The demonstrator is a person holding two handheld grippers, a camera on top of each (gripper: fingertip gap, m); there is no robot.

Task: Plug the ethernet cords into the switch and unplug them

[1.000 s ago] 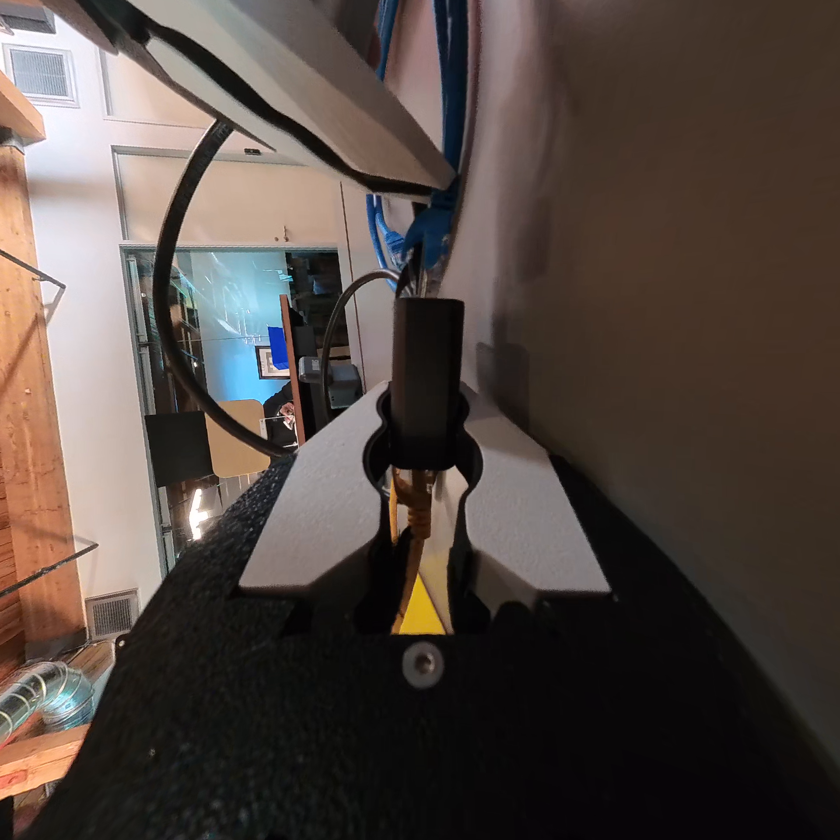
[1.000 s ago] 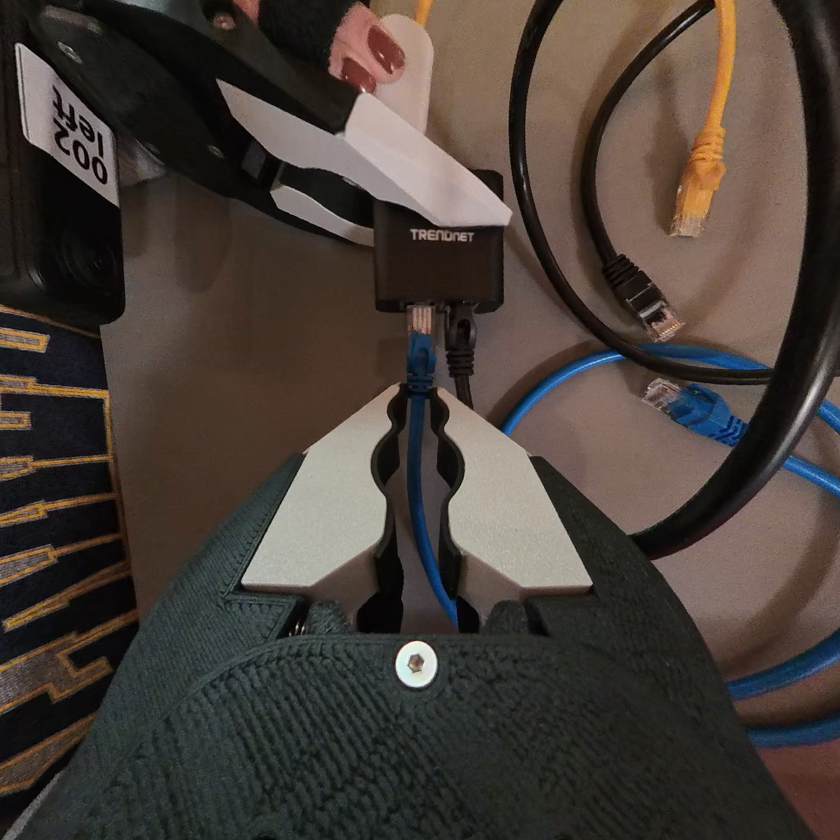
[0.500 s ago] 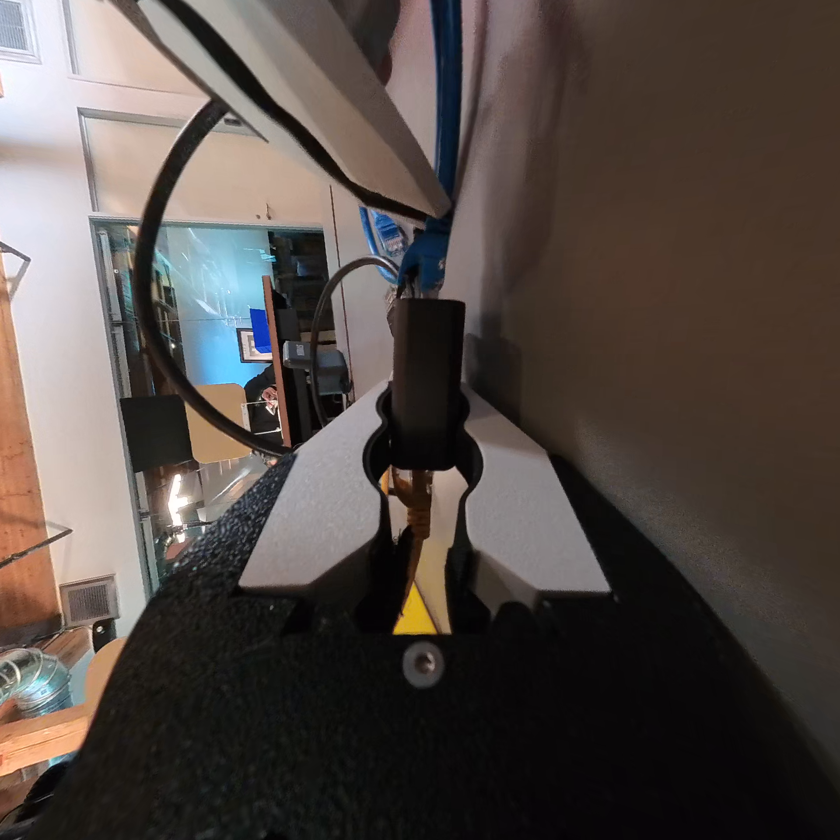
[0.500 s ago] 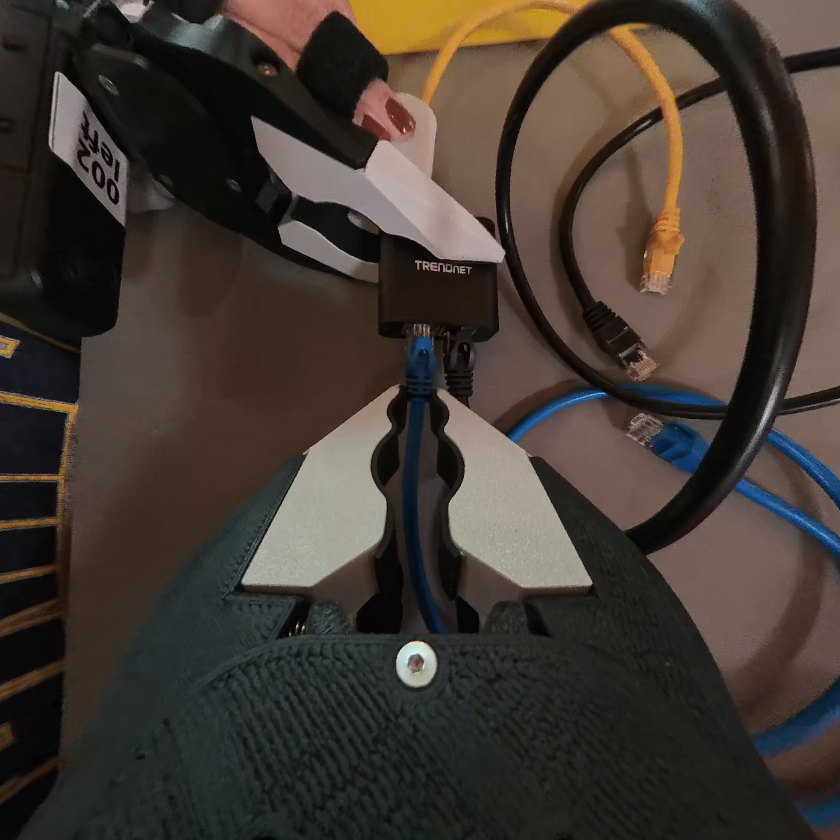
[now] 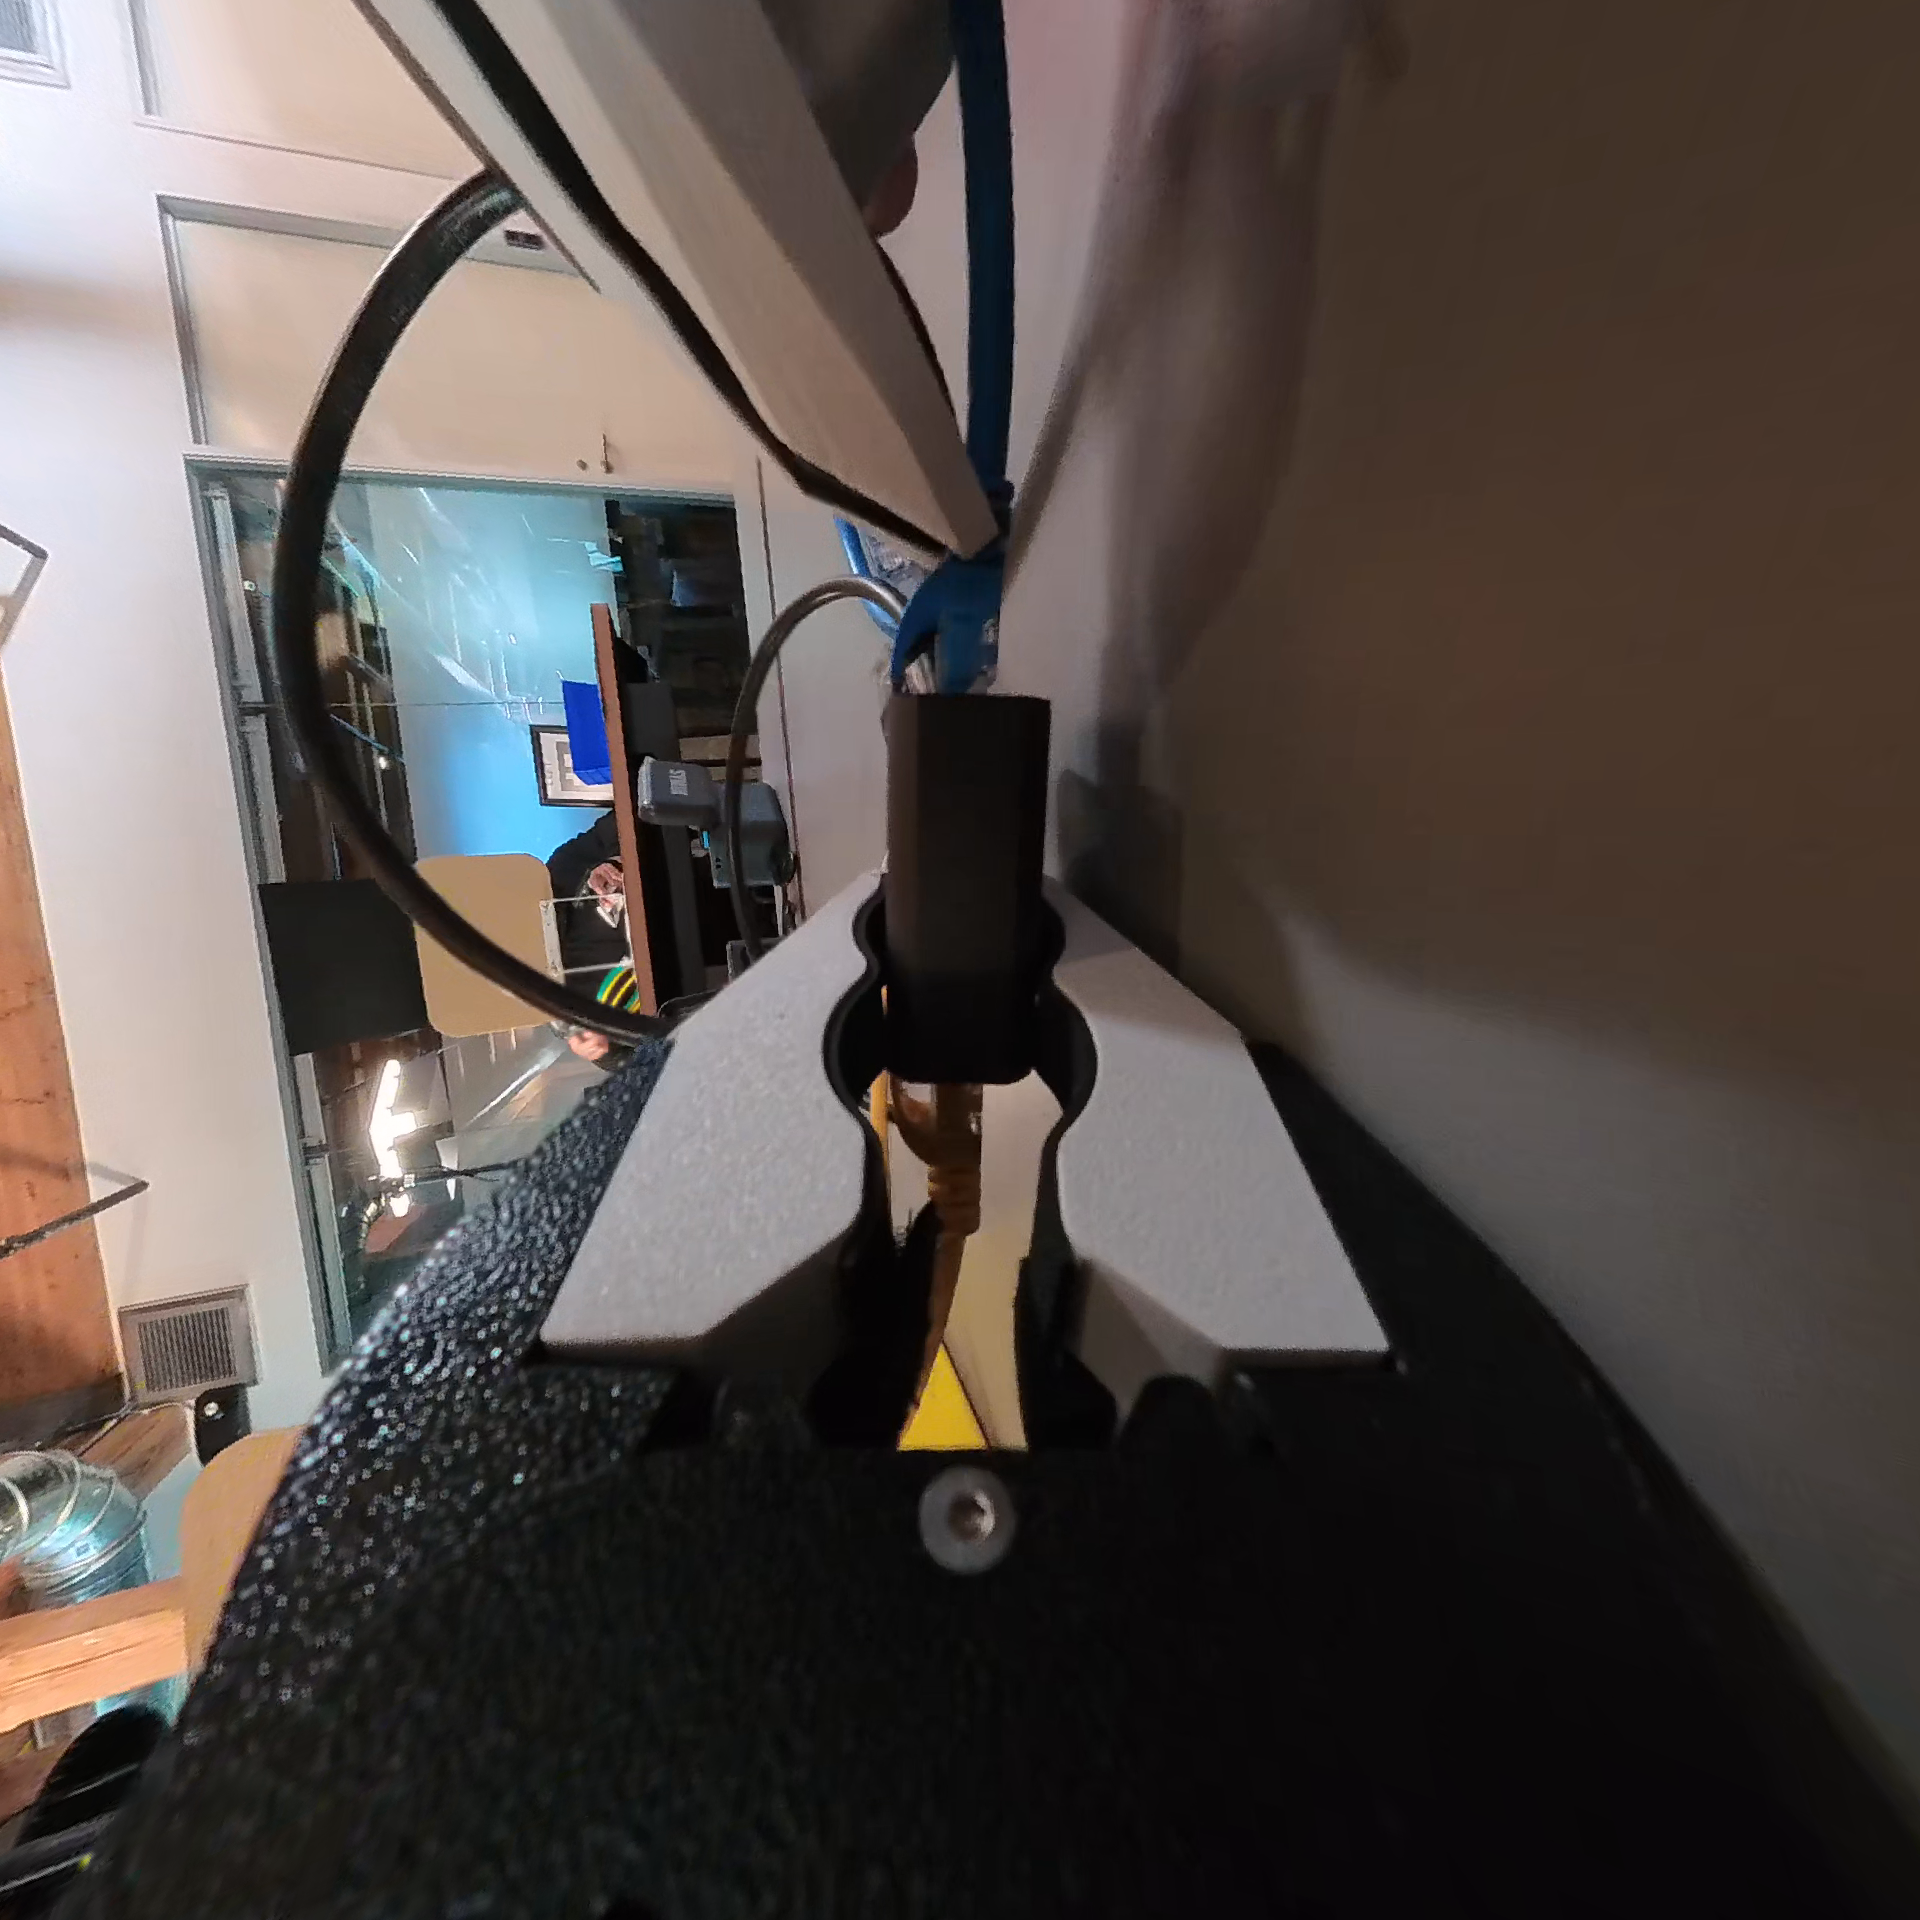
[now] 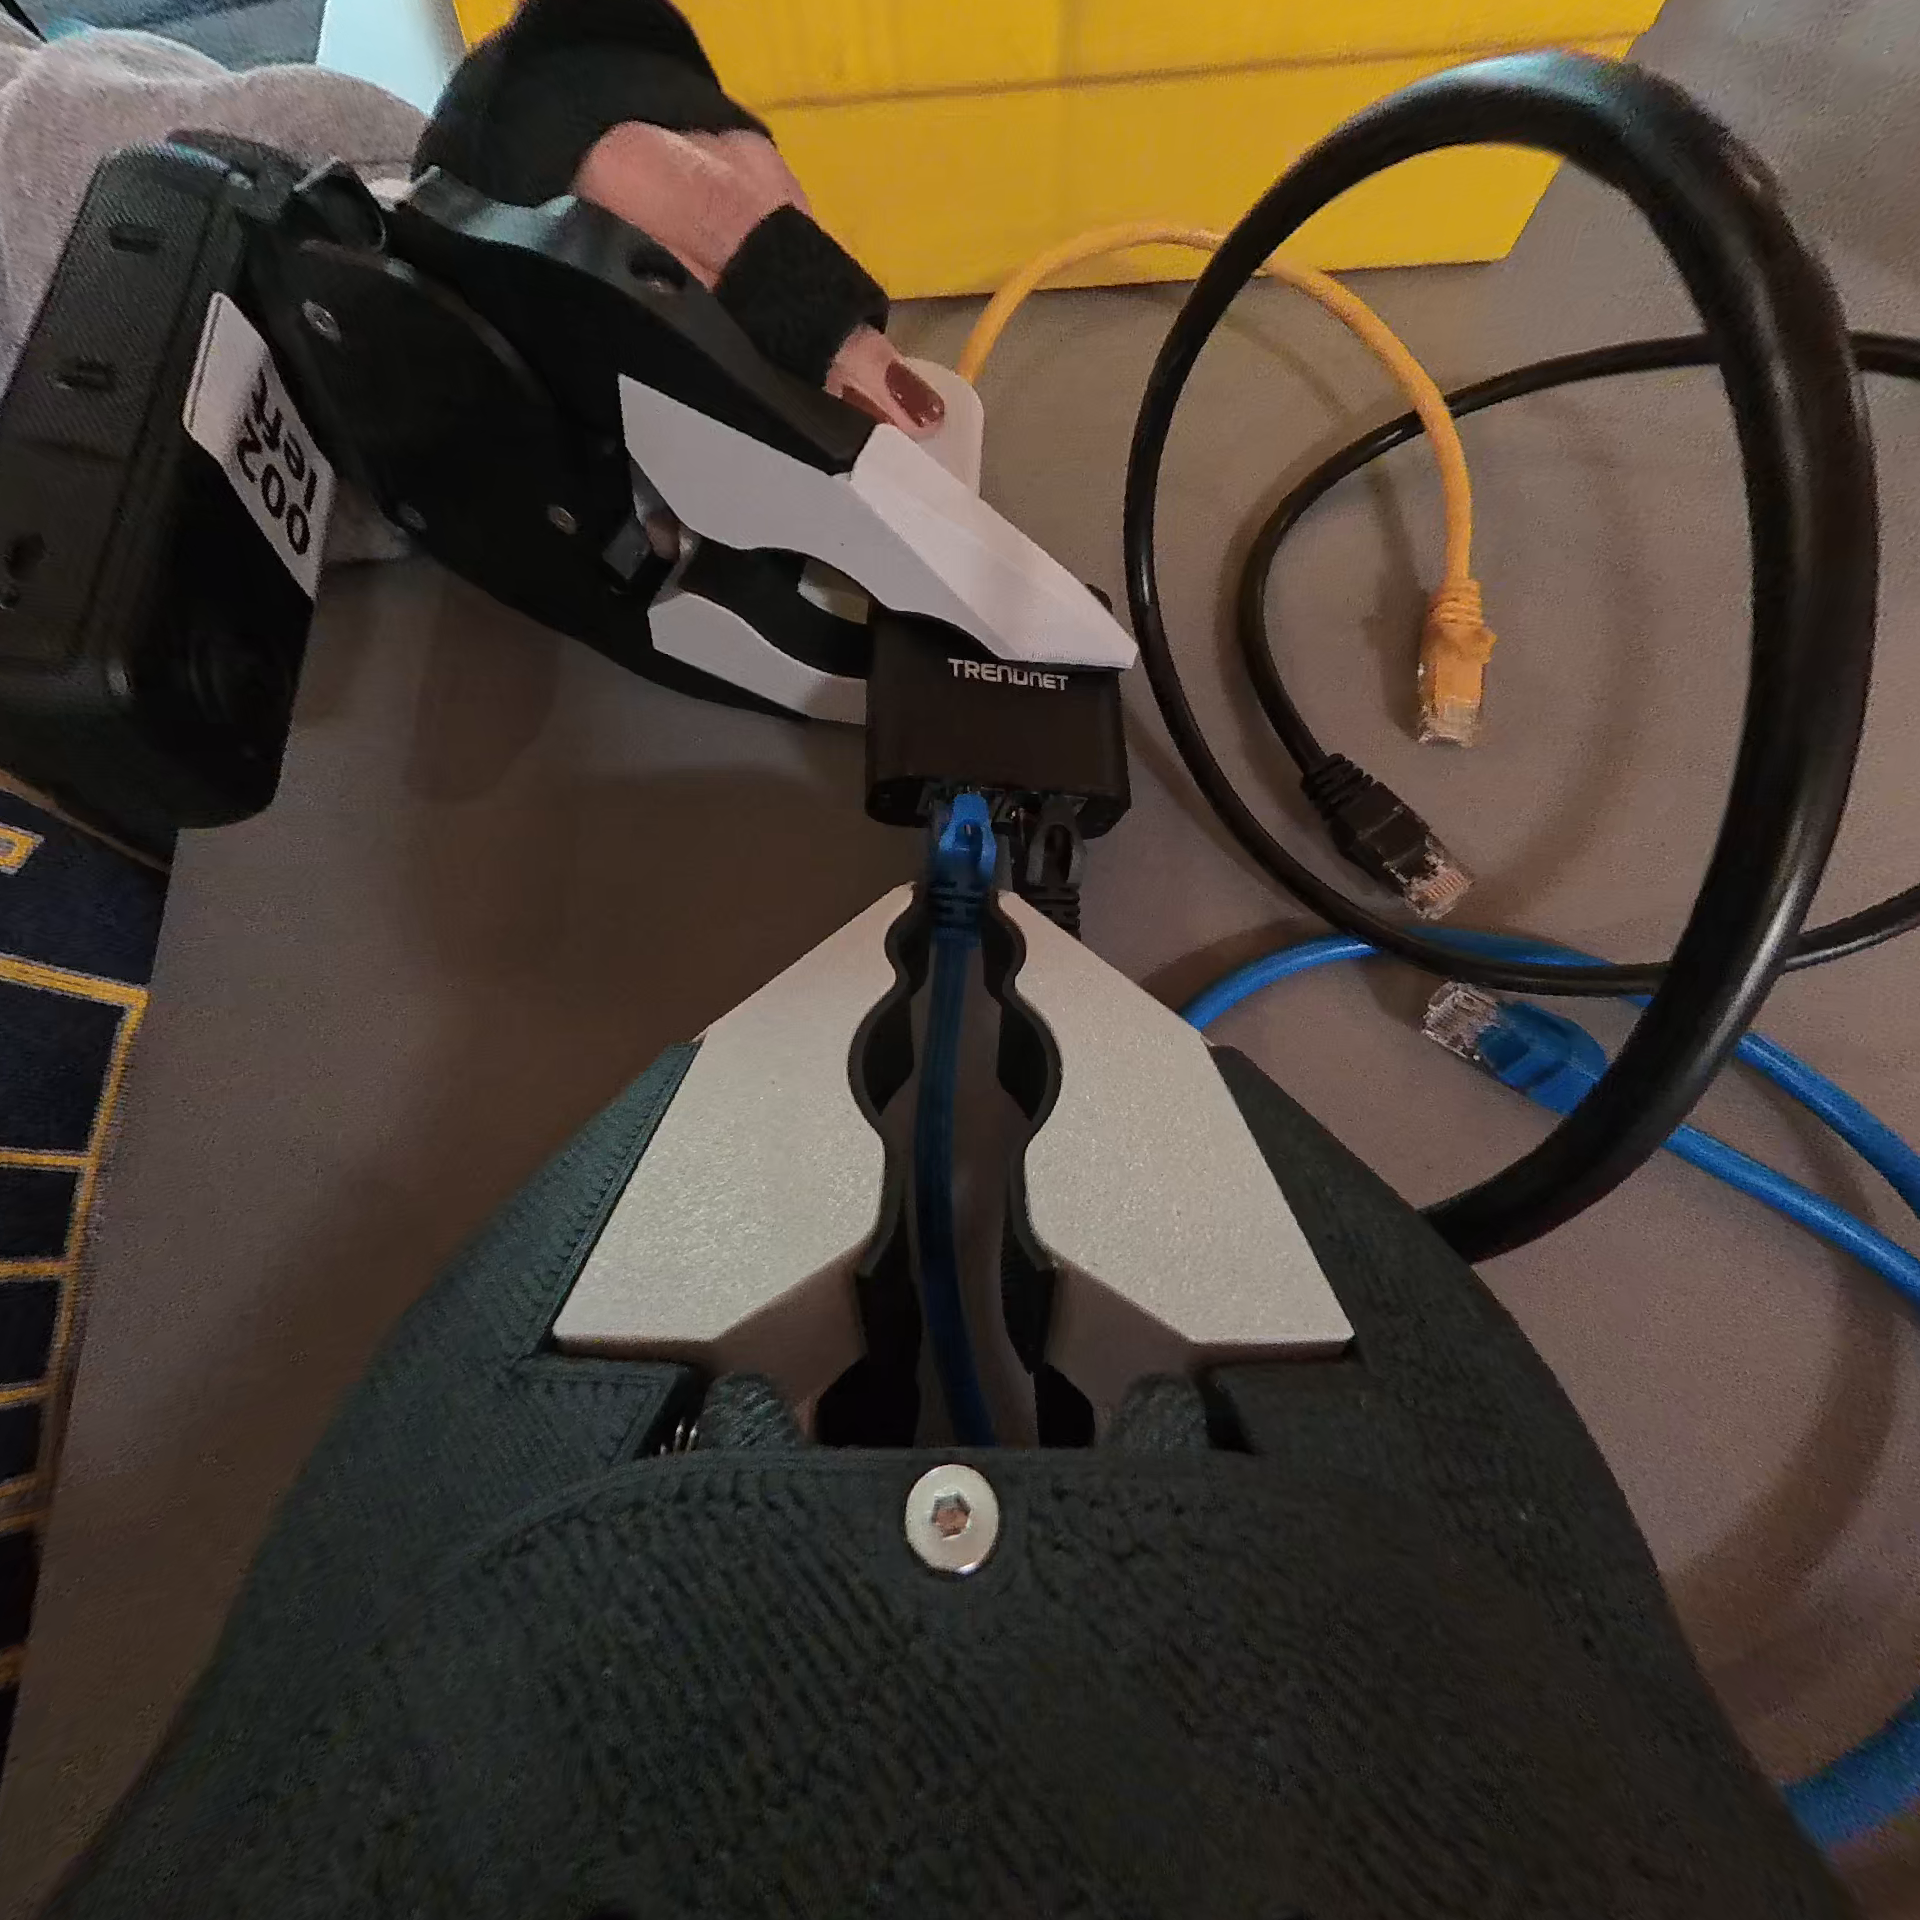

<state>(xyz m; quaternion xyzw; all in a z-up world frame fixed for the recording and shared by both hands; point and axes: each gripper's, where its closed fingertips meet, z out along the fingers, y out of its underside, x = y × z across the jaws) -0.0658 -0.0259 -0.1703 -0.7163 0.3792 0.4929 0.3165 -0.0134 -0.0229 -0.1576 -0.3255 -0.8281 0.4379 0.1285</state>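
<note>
Both of your grippers are clamped at the switch (image 6: 992, 727) on the grey bench (image 6: 582, 935).

Your left gripper (image 5: 961, 940) has its jaws closed on the switch's back end; your right gripper (image 6: 961, 904) pinches the blue cord (image 6: 951, 1143) just before the switch's front ports, its plug seated beside a black cord (image 6: 1055, 857). Right of the switch lie loose orange (image 6: 1455, 665), black (image 6: 1387, 842) and blue plugs (image 6: 1496, 1039).

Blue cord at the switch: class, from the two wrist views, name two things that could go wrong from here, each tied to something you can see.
1. The right gripper is shut on the blue cord behind its plug; a pull may strain the cord rather than free the latch.
2. The left gripper clamps only one end of the switch, so it could twist or slip.
</note>
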